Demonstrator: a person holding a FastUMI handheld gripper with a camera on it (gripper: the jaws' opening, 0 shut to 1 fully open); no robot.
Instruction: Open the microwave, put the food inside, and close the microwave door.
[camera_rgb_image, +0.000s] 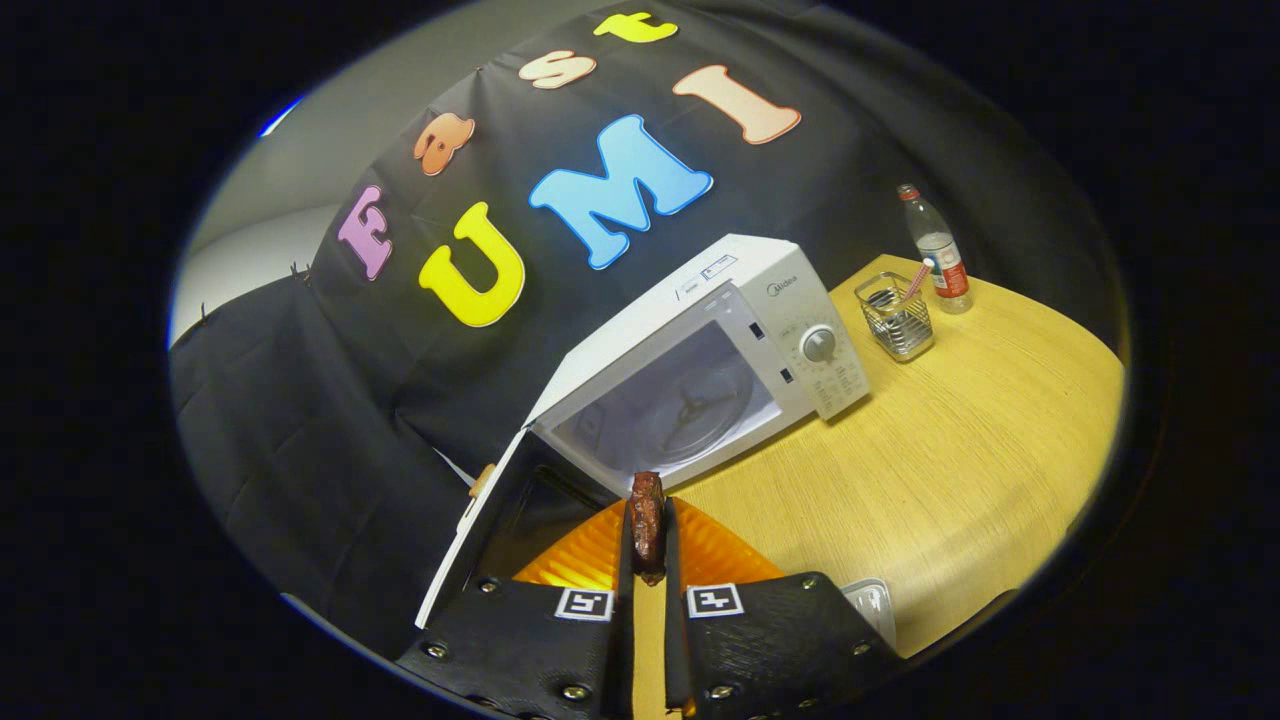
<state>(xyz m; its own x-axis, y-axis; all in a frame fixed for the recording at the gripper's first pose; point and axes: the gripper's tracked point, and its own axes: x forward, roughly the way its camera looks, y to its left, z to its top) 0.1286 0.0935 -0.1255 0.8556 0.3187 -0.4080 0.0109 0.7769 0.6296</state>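
Two fingers (647, 560) pinching food (647, 525), microwave (700, 370) open

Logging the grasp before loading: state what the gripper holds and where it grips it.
The gripper is shut on the dark food piece, fingers pinching its flat sides; its top end pokes out beyond the fingertips.

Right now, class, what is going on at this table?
A person's hand-held gripper is shut on a dark piece of food, pinched between both fingers above an orange plate. Just beyond it the white microwave sits on the wooden table with its door swung open and the turntable bare. The food is not yet inside. A wire basket and a bottle stand past the microwave.
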